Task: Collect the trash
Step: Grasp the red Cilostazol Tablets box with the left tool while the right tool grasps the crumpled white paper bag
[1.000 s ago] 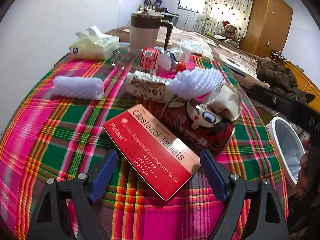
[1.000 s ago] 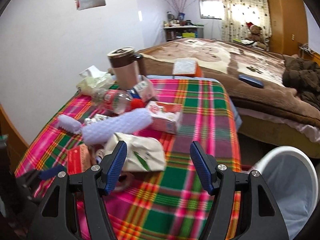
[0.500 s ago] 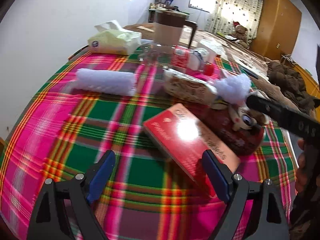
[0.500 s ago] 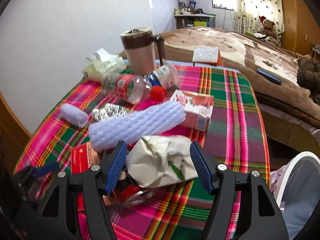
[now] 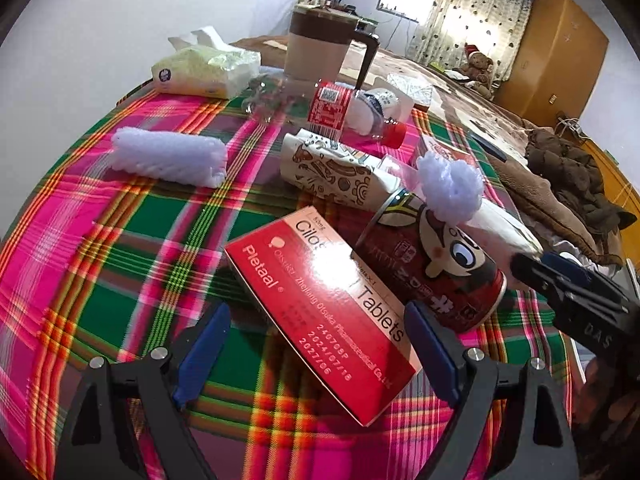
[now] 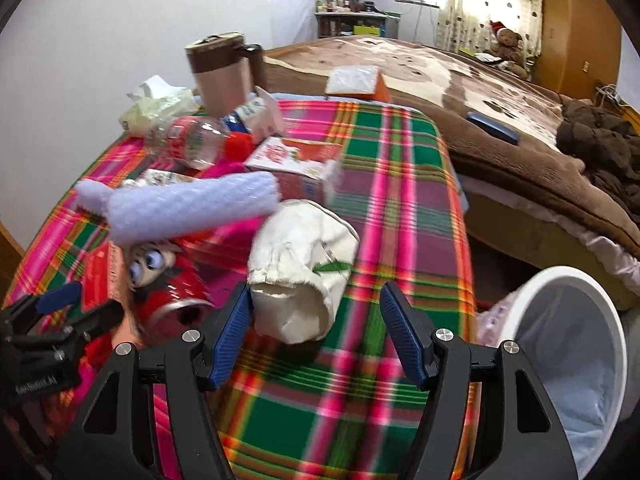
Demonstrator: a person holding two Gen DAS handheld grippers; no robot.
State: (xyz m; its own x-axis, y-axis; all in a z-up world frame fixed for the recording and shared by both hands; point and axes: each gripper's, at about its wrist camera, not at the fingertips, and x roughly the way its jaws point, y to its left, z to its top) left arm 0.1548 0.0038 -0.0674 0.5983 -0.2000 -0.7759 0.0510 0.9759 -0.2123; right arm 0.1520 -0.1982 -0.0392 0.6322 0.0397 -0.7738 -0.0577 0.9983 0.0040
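A crumpled white paper cup [image 6: 300,264] lies near the table's [image 6: 400,184] right edge, between the wide-open right gripper [image 6: 316,336]. It looks light and soft; squeeze its middle. The left gripper [image 5: 316,352], also open, straddles a red box [image 5: 320,312] reading "Pletaal" and "Tablets".

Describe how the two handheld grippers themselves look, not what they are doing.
Left gripper and right gripper match: black angular plastic frames, silver round screws at the joints, jaws lined with ribbed blue pads. White lettering marks each body's side, too small to read fully. No cables or sleeves show.
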